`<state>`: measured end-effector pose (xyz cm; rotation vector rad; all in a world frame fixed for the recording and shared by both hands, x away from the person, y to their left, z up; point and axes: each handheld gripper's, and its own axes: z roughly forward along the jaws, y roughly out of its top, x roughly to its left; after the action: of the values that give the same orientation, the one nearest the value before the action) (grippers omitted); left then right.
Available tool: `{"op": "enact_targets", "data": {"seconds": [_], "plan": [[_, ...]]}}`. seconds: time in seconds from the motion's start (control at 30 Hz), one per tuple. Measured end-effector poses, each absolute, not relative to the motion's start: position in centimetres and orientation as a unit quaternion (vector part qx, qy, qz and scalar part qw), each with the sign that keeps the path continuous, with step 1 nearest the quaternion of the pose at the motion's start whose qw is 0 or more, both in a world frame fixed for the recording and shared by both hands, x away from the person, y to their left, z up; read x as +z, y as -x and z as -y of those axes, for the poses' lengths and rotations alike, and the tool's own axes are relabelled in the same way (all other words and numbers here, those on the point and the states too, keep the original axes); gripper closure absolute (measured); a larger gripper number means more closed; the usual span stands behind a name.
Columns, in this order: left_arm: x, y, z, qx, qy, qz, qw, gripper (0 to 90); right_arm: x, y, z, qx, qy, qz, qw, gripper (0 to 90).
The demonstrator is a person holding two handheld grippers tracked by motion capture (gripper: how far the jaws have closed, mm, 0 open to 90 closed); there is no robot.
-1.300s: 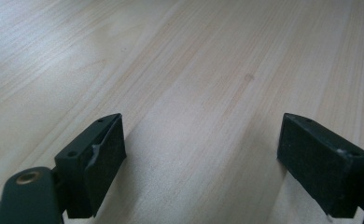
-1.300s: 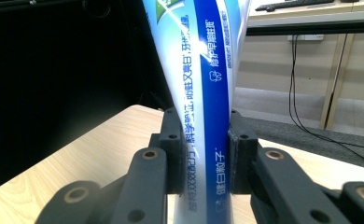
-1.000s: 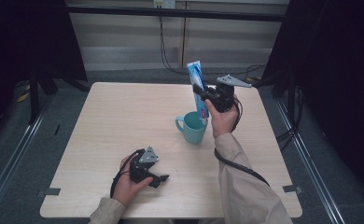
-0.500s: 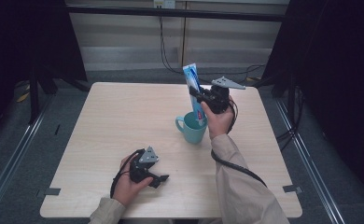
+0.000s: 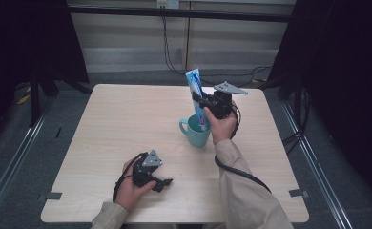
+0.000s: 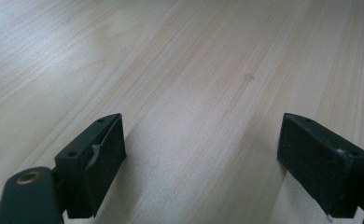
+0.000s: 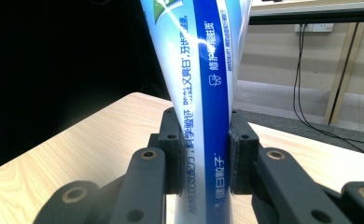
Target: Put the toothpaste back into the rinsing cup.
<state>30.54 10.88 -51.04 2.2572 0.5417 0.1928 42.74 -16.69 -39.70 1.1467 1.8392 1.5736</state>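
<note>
A square table [image 5: 103, 119] of pale wood grain is set on grey carpeted floor [image 5: 12, 157], flanked by metal floor rails [image 5: 10, 164] and black curtains [image 5: 26, 38], while a beige panelled wall [image 5: 127, 43] with hanging black cables [image 5: 167, 47] is seen behind its far edge.

We see the right gripper [image 5: 204, 101] at one o'clock on the table [image 5: 108, 124], clamped on a blue toothpaste tube [image 5: 196, 93] that stands in the teal mug [image 5: 196, 132]. At six o'clock the left gripper [image 5: 162, 182] rests on the wood.
</note>
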Motion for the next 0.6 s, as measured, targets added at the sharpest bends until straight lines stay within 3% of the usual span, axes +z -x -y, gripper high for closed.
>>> {"op": "enact_targets", "data": {"seconds": [0.6], "plan": [[-51.0,-30.5,-10.9,0.075,-0.89,-0.214,0.395,14.8,-41.3,-42.0,17.2,0.559,-0.421,-0.677,0.226,71.6]]}}
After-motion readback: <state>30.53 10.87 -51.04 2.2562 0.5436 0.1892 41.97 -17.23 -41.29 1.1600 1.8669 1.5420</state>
